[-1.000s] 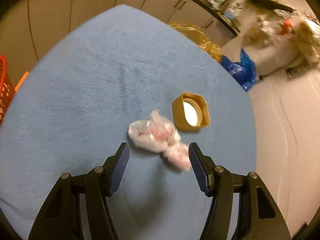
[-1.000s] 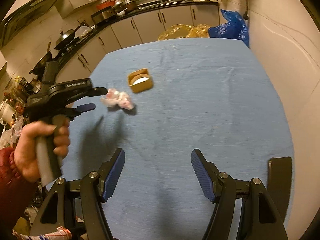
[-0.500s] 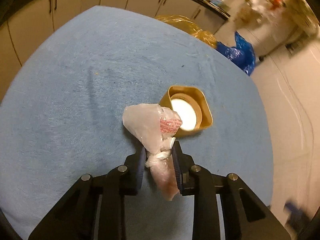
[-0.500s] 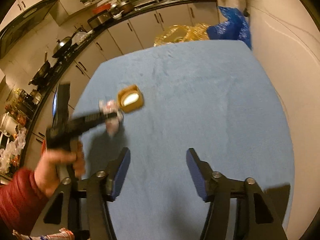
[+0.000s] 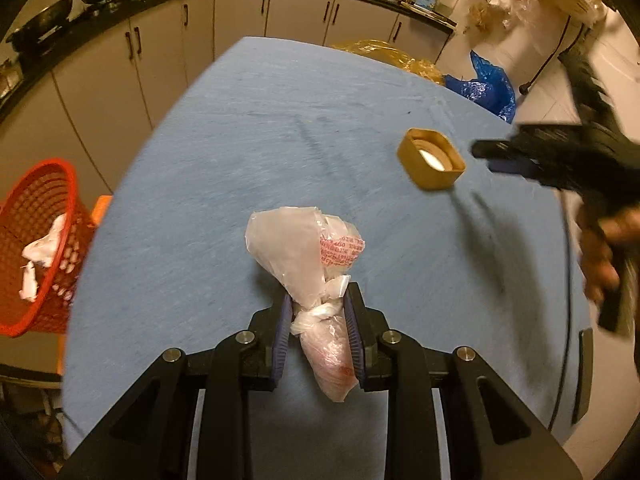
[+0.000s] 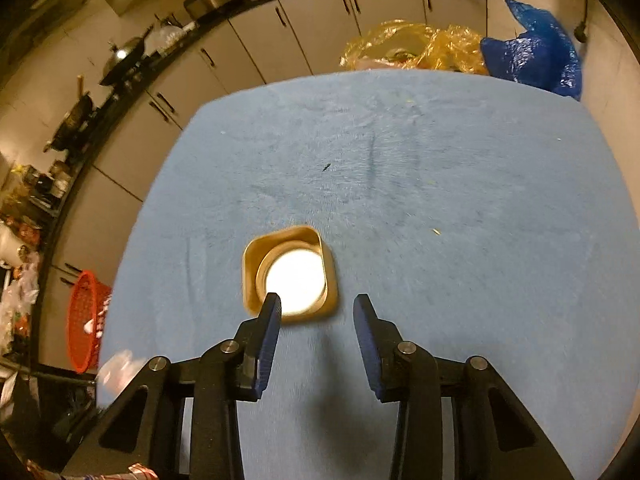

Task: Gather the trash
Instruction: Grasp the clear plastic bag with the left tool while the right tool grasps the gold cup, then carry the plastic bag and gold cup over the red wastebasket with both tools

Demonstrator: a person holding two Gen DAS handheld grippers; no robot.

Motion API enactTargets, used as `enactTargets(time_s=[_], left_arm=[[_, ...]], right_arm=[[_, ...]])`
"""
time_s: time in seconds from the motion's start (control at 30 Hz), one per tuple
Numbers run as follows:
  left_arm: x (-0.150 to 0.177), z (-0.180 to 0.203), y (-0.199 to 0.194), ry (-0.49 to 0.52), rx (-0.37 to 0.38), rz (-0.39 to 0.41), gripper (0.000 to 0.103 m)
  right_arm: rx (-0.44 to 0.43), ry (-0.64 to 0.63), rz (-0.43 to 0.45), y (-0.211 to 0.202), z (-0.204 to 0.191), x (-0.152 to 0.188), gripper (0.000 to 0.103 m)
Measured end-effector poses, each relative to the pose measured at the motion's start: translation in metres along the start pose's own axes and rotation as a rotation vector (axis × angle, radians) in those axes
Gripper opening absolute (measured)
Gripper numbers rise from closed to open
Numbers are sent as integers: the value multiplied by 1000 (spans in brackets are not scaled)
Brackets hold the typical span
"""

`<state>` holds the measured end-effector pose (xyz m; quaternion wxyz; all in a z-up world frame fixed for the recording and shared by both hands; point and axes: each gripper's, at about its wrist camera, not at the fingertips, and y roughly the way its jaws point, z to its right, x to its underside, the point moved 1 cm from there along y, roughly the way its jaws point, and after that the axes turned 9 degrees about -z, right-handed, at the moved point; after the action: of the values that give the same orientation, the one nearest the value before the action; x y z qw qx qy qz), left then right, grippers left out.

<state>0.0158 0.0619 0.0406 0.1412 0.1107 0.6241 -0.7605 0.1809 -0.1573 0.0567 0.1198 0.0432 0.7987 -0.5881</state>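
Note:
My left gripper [image 5: 318,312] is shut on a knotted clear plastic bag [image 5: 308,256] with red print, held above the blue table [image 5: 224,184]. A gold square cap [image 5: 432,164] lies open side up on the table to the far right; it also shows in the right wrist view [image 6: 290,276]. My right gripper [image 6: 316,312] is open just above and in front of the cap, its left finger over the cap's near edge. The right gripper also shows blurred in the left wrist view [image 5: 504,160].
A red mesh basket [image 5: 36,240] holding white scraps stands on the floor left of the table; it also shows in the right wrist view [image 6: 84,320]. Yellow [image 6: 412,48] and blue [image 6: 532,56] plastic bags lie beyond the far edge. Kitchen cabinets [image 5: 160,52] line the back.
My left gripper has lifted the bag and pulled back left, away from the cap. My right gripper has moved forward up to the cap and narrowed a little.

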Motion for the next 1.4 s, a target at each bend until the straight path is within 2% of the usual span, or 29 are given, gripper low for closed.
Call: enactTargets(time_s=[0.17,0.23,0.27,0.4,0.57,0.77,1.03,1.4], left_arm=[[5,-7,-7,13,-21,13,25],[6,-11,-7,8,-18,14,25],[7,-14,-7,6,-21,14,25],[7,-18,-12,11,-20,36,25],[7,-13,-23,44,-33,83,25],[16,-15,-38,41,-40,112,25],[37,-22,-58,31,-64,128,25],[53,-35,-87,-4,-88,172,25]], right_arm=[[69,-13,-60,30,-5,-17,26],[89,-7,-73,35,-3,-15,11],[96,-9,-66,34,-3,-13,10],[155,-72,-21,17,-14,6,8],[179,-127,58,-15,-33,43,8],[154,-178,102,-40,-60,94,8],[90,-244,111,-55,-103,155,8],[89,-324,139,-69,-137,175,8]])
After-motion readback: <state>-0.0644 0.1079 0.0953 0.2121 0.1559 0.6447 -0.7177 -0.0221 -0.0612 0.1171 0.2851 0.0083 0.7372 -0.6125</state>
